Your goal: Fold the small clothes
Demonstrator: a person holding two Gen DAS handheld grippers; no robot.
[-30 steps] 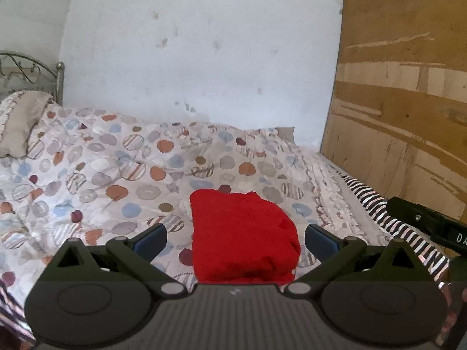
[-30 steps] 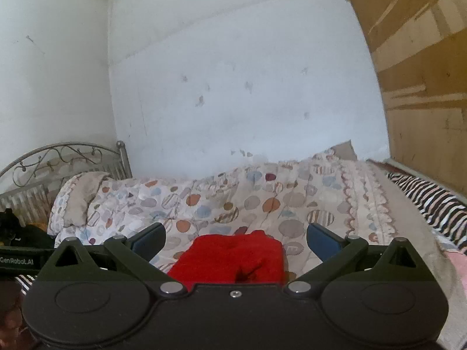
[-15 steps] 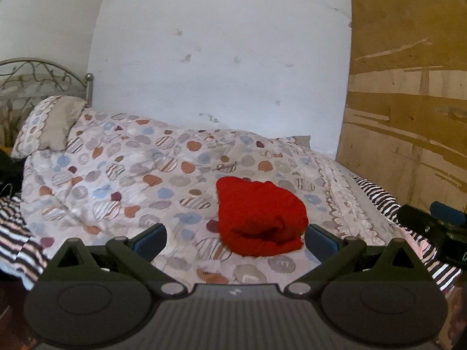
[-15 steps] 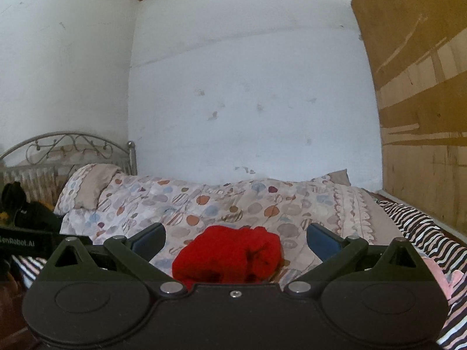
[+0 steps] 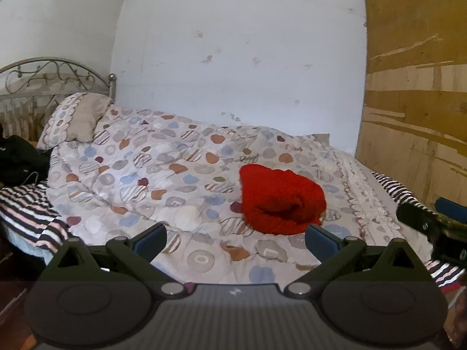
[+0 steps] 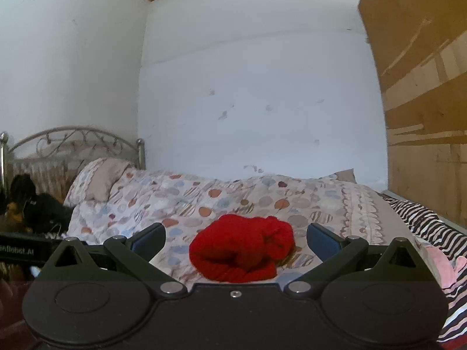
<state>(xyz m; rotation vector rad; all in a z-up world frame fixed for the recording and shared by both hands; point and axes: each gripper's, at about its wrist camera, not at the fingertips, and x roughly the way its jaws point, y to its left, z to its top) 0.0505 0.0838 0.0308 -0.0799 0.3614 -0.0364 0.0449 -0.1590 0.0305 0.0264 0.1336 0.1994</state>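
Note:
A folded red knit garment lies as a compact bundle on the patterned quilt, toward the bed's right side. My left gripper is open and empty, held back from the bed with the bundle ahead and slightly right. In the right wrist view the same red garment sits just beyond my right gripper, which is open with nothing between its fingers. The right gripper's body shows at the right edge of the left wrist view.
A pillow leans at the metal headboard on the left. Dark clothing lies by the bed's left edge. A striped sheet and a pink cloth lie on the right. A wooden board stands at the right wall.
Both grippers have pulled back and away from the red bundle, which now looks smaller and farther off. The bundle stays on the quilt, untouched.

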